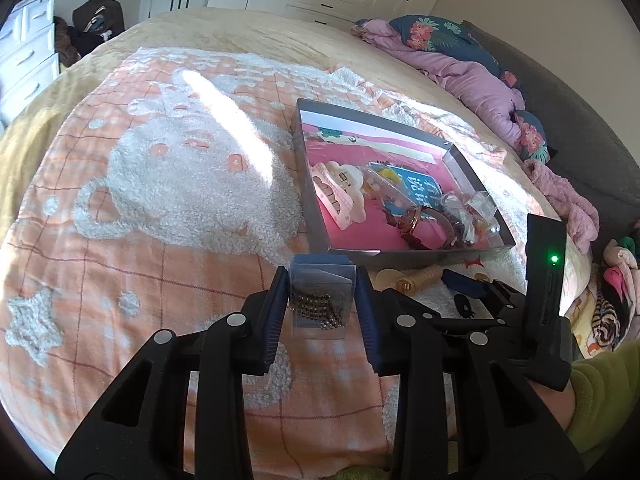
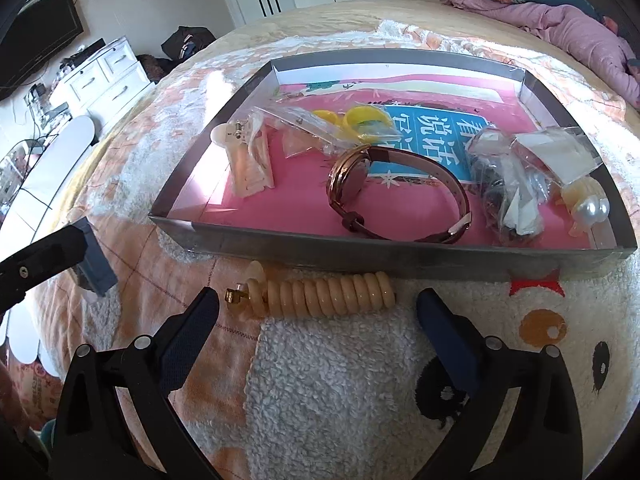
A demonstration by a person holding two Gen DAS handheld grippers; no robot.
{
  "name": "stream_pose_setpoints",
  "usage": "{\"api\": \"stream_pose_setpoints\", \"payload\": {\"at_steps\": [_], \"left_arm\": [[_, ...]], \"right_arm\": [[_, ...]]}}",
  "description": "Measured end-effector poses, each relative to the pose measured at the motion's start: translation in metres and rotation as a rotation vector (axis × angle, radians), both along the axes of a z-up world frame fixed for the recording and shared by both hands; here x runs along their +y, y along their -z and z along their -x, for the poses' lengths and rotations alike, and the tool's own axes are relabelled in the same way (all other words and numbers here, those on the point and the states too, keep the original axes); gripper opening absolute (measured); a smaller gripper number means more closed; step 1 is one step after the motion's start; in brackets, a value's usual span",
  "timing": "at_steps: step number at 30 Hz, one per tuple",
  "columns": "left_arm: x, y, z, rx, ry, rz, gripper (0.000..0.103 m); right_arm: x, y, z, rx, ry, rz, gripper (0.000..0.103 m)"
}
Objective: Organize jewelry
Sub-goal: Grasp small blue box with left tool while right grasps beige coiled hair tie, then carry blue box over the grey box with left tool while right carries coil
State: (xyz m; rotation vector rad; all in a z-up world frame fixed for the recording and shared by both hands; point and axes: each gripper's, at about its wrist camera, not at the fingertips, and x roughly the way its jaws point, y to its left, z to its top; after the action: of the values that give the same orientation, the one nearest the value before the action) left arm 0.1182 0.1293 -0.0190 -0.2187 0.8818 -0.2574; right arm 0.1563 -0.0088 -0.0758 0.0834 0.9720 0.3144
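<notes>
Left gripper (image 1: pixel 321 296) fingers clamping bead packet (image 1: pixel 319 300); right gripper (image 2: pixel 318 320) fingers wide, coil bracelet (image 2: pixel 320 293) before tray (image 2: pixel 400 250)

**Left gripper clamped, right gripper spread**

The left gripper (image 1: pixel 321 300) tilts downward, its blue pads pressed on a small clear packet of beads (image 1: pixel 320 300). The right gripper (image 2: pixel 318 320) also angles down, jaws standing wide apart with nothing between them. A green sleeve (image 1: pixel 600 396) covers the right forearm behind it
</notes>
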Motion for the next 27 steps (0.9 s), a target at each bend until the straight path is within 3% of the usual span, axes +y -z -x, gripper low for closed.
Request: {"api": "stream_pose_setpoints", "payload": {"at_steps": [6, 13, 19, 27], "left_arm": [[0.004, 0.012, -0.006, 0.029, 0.026, 0.007, 0.025], [-0.004, -0.001, -0.001, -0.004, 0.05, 0.011, 0.025], [-0.013, -0.016, 0.001, -0.028, 0.044, -0.007, 0.025], [-0.038, -0.042, -0.002, -0.064, 0.055, -0.042, 0.025]], "right_arm": [[-0.003, 0.0, -0.002, -0.018, -0.012, 0.036, 0.072], [-0.025, -0.024, 0.014, -0.059, -0.089, -0.067, 0.071], [-0.039, -0.058, 0.034, -0.165, -0.165, -0.068, 0.071], [-0.078, -0.092, 0.032, -0.269, -0.167, -0.069, 0.071]]}}
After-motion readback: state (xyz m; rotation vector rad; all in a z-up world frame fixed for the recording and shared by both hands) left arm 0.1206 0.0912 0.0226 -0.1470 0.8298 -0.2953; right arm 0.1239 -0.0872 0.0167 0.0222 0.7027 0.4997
